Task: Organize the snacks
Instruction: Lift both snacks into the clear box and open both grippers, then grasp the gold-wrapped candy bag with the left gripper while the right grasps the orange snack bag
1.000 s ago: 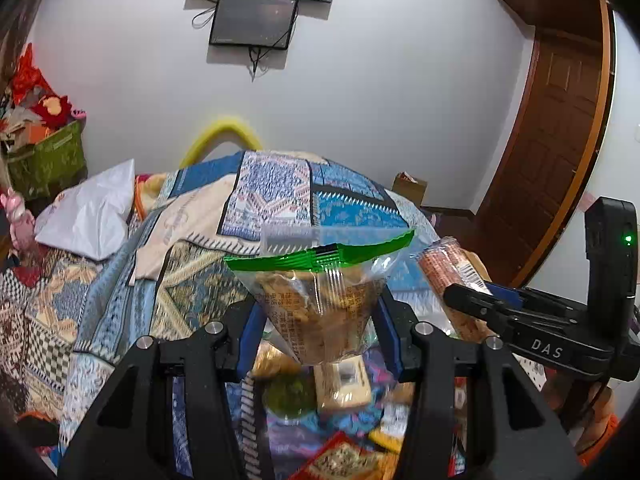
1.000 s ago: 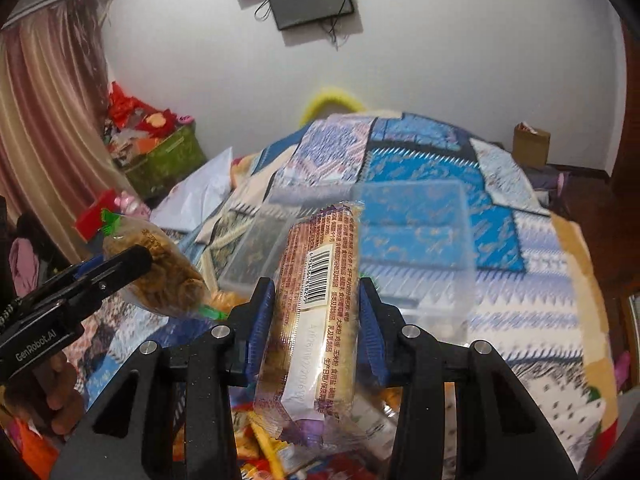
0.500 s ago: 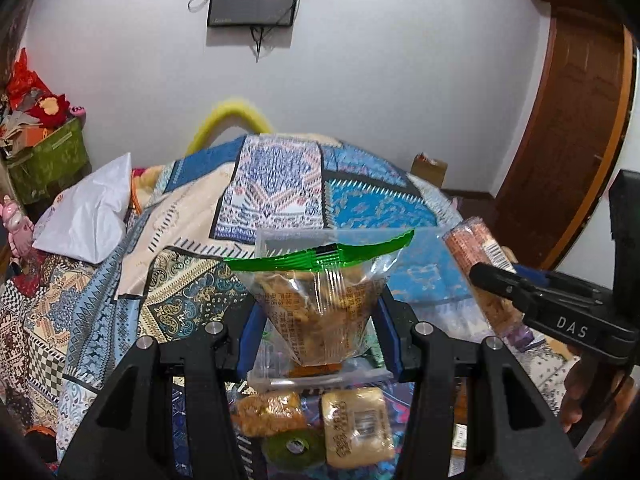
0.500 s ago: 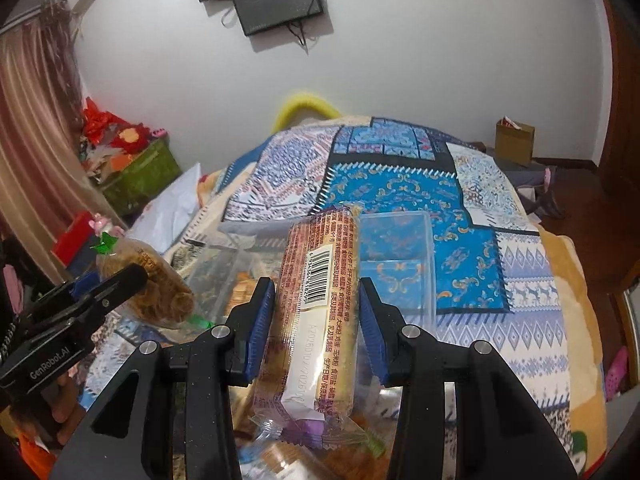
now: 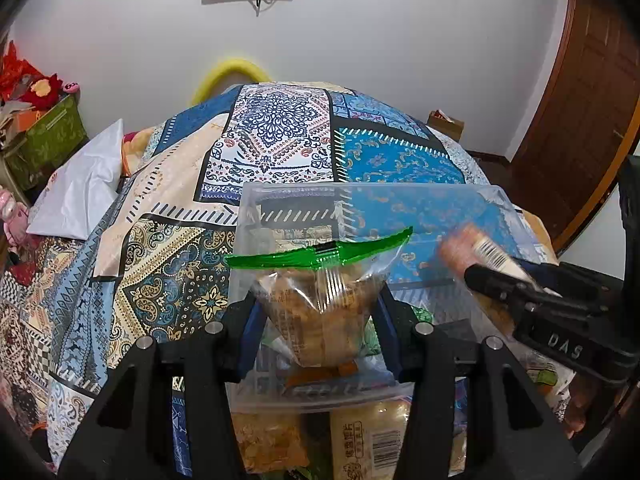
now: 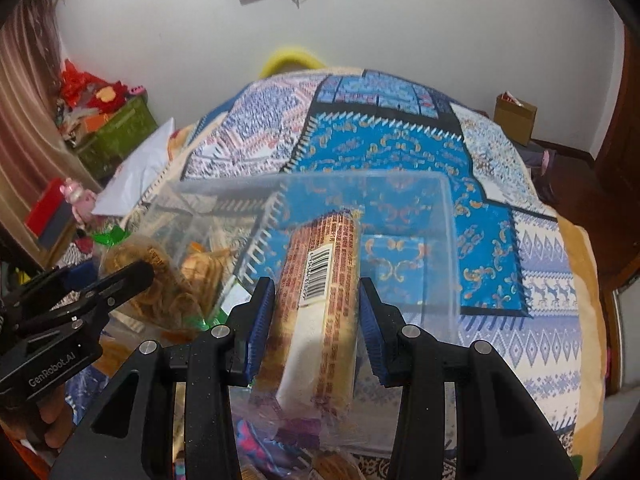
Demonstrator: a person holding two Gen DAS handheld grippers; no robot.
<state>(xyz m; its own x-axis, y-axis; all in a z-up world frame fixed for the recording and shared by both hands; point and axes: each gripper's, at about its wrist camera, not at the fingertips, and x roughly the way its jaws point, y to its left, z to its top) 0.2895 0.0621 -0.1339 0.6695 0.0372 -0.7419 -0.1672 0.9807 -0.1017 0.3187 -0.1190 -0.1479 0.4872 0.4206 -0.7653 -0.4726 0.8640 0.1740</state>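
Left wrist view: your left gripper (image 5: 318,320) is clamped on a clear bag of fried snacks (image 5: 316,312) with a green sealed top, held over the near left part of the clear plastic bin (image 5: 400,196) that sits on the patterned bedspread (image 5: 280,136). Right wrist view: your right gripper (image 6: 316,328) is clamped on a long biscuit roll (image 6: 320,292), barcode up, its far end over the right part of the same bin, with more snack packs (image 5: 360,436) lying on the bedspread just in front of the bin's near wall.
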